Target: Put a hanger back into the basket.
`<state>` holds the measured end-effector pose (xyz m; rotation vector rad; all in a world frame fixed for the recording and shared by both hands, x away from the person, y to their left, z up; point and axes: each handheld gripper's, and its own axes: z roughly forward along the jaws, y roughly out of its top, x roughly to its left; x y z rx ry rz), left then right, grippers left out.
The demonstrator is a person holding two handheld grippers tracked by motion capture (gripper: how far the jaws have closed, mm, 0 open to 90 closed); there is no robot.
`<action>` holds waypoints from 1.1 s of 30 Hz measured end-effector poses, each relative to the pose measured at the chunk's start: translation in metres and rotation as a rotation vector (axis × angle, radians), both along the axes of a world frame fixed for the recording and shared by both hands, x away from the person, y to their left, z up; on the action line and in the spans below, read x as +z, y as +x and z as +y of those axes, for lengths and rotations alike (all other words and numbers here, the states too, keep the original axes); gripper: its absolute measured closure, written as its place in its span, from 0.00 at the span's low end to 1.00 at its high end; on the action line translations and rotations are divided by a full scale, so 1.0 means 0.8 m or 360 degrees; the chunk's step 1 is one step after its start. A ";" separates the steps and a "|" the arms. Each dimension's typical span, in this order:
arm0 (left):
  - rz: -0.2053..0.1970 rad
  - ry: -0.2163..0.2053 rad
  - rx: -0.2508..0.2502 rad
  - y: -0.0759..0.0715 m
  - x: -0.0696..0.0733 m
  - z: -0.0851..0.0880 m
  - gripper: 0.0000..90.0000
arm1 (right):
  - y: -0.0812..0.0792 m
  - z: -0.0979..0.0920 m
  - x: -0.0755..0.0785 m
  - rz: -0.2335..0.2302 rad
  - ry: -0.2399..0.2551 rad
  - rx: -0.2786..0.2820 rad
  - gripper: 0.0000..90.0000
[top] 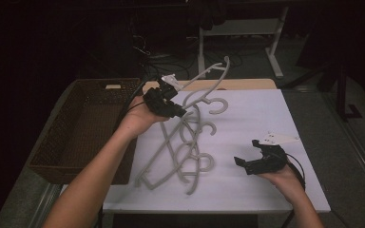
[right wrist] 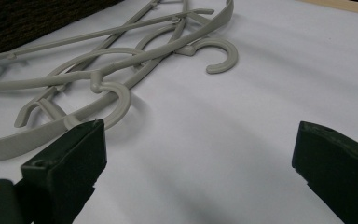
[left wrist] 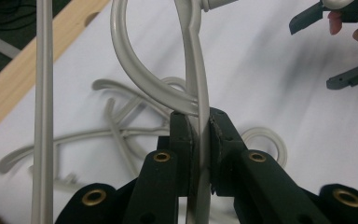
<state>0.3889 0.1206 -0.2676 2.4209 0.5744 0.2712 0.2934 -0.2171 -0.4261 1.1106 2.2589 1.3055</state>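
Left gripper view: my left fingers (left wrist: 199,135) pinch the light, stiff hanger (left wrist: 196,70) by its thin bar; right fingers (right wrist: 196,158) spread.

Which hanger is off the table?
The hanger clamped in the left gripper, its lifted hanger tilted up over the table's far edge. The other hangers lie tangled flat on the white table.

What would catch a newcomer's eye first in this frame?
First, the lifted hanger, raised off the table at the far edge with the left gripper shut on its thin bar. Next, the pile of hangers lying tangled in the middle of the white table, with a wicker basket at the left. The right gripper rests low at the near right, fingers wide apart and nothing between them.
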 end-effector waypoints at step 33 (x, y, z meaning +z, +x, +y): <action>0.0015 -0.0120 0.0278 -0.039 0.000 0.221 0.91 | 0.001 0.006 -0.005 0.0003 -0.0045 0.0001 0.02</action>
